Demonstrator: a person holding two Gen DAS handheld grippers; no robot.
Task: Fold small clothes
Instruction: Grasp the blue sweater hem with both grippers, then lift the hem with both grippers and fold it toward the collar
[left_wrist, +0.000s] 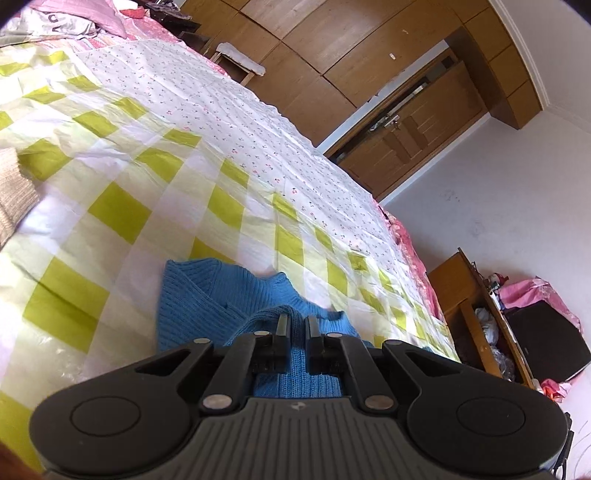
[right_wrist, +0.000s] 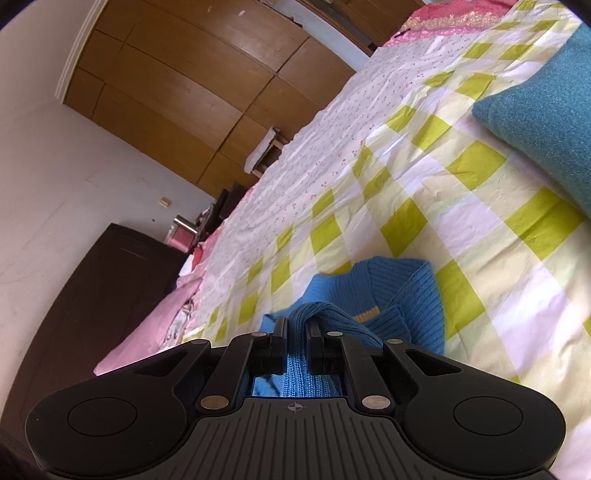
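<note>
Left tongs (left_wrist: 295, 323) and right tongs (right_wrist: 295, 325) each clamp the blue knit sweater (left_wrist: 192, 295) above the bed (left_wrist: 147, 184).

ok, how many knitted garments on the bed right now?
3: a blue sweater held by both tongs, a teal knit at the right view's far right, a beige knit at the left view's edge. More may be hidden.

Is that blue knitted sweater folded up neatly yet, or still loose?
Still loose. The blue sweater lies bunched on the checked bedspread, with both tongs, left and right, pinching its knit.
</note>
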